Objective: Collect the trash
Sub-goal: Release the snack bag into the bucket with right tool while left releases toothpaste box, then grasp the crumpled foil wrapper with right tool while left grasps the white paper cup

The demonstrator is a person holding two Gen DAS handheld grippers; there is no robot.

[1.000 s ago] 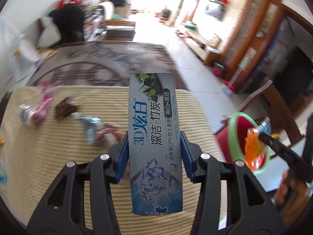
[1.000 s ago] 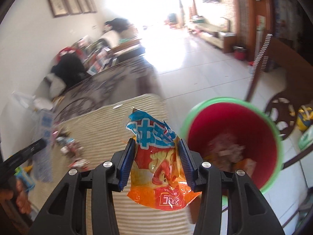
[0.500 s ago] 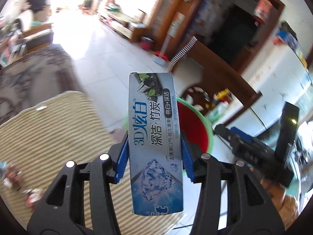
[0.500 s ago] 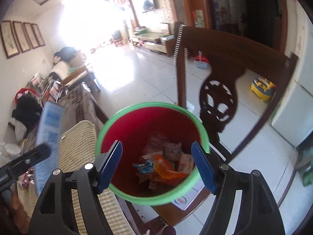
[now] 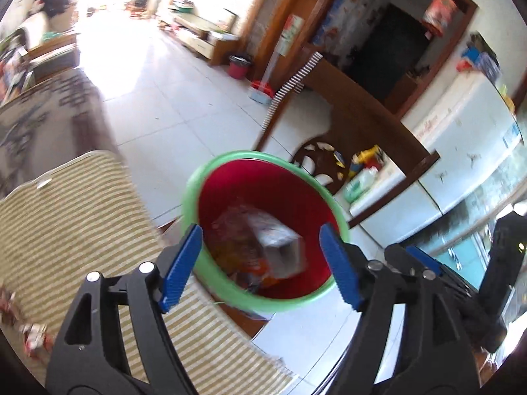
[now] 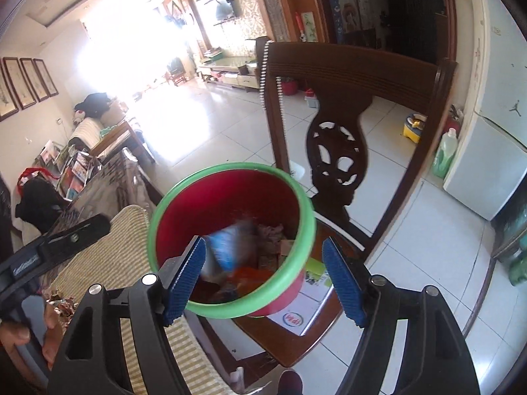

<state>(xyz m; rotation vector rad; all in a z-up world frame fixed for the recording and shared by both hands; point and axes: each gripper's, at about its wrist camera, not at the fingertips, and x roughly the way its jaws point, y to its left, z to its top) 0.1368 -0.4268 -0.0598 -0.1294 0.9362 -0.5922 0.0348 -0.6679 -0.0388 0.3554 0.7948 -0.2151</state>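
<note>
Toothpaste box [image 5: 280, 250] now inside bucket [image 5: 227, 296]

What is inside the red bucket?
The red bucket holds a blurred blue-and-white box, an orange wrapper and crumpled packets. The pile hides whatever lies underneath.

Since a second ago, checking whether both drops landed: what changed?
Both let go. The left gripper, jaws opening, released the blue-grey toothpaste box into the green-rimmed red bucket; the right gripper dropped its orange snack wrapper there too. The striped cloth stayed put.
</note>
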